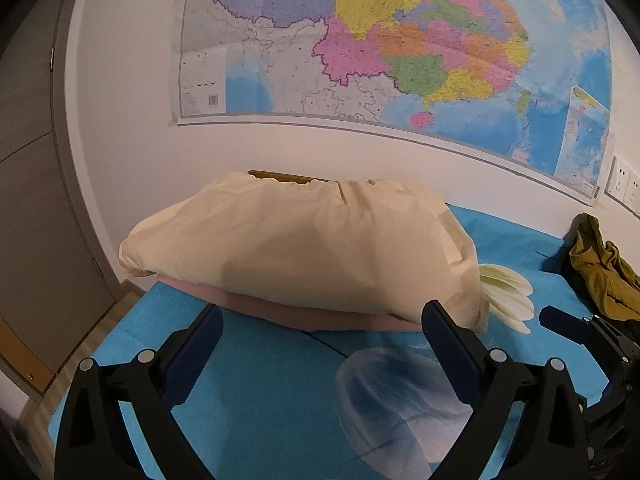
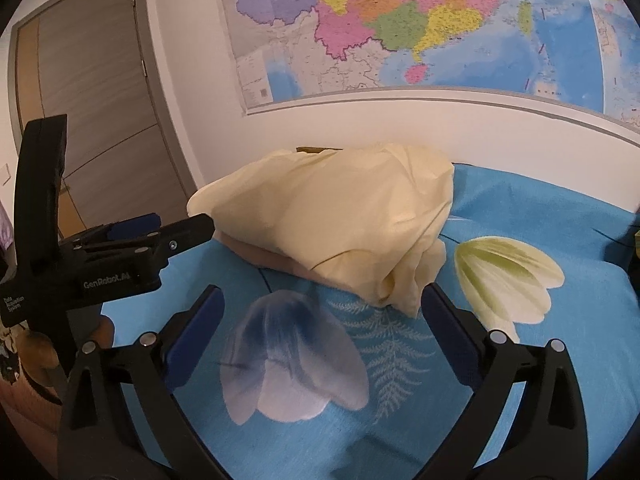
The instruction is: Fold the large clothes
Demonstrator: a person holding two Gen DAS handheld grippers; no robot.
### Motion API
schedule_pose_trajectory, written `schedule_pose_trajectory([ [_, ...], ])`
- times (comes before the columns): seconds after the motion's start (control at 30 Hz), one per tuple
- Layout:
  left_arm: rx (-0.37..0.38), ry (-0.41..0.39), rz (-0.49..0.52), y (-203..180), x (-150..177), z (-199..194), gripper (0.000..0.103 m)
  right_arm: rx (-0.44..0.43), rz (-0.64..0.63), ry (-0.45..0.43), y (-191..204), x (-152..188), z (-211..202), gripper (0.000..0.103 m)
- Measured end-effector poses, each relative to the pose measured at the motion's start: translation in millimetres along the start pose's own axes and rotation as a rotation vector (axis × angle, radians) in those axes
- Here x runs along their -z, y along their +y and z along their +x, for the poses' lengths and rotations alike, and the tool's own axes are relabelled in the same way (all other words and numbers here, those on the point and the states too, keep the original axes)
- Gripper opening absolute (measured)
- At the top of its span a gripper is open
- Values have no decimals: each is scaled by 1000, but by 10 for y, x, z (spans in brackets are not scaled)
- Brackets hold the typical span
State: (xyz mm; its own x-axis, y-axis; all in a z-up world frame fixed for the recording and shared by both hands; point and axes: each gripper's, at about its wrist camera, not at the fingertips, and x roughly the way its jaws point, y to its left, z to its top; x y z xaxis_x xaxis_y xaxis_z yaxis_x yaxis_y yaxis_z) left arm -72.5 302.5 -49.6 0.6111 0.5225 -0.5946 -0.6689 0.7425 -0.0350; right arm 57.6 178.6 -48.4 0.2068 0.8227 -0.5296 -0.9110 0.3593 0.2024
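Two views, left wrist first. My left gripper (image 1: 322,320) has its jaws spread wide with nothing between them, hovering over the blue bed cover (image 1: 260,360). Just ahead sits the cream garment (image 1: 296,248), already folded into a compact bundle and stacked on a pink folded piece (image 1: 280,312) that shows only as a strip underneath. At far right an olive garment (image 1: 604,272) lies crumpled and unfolded, well apart from the stack. My right gripper (image 1: 592,340) shows at the right edge, beside the bundle's corner.

Right wrist view: right gripper (image 2: 322,312) jaws fully spread, empty. The cream garment (image 2: 332,220) is just past the fingertips, its loose corner hanging near the right finger, not touching as far as I can tell. Pink piece (image 2: 256,258) peeks out below it. Left gripper (image 2: 136,236) comes in from the left, jaw tips near the bundle's left end.

Progress, my read: cream piece looks done and released, pink one under it done too. Olive one left to fold, so roughly two of three.

Count: one cream garment, one pink, one olive; two grippers; one wall map (image 2: 400,28); one door (image 2: 100,100); three big flower prints visible on the bed cover (image 2: 580,360).
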Motion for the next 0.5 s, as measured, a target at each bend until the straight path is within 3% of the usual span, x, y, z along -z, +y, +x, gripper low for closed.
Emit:
schedule_pose_trajectory([
  [0.5, 17, -3, -6, -32, 134, -188, 96, 15, -3, -13, 100, 130, -189, 97],
])
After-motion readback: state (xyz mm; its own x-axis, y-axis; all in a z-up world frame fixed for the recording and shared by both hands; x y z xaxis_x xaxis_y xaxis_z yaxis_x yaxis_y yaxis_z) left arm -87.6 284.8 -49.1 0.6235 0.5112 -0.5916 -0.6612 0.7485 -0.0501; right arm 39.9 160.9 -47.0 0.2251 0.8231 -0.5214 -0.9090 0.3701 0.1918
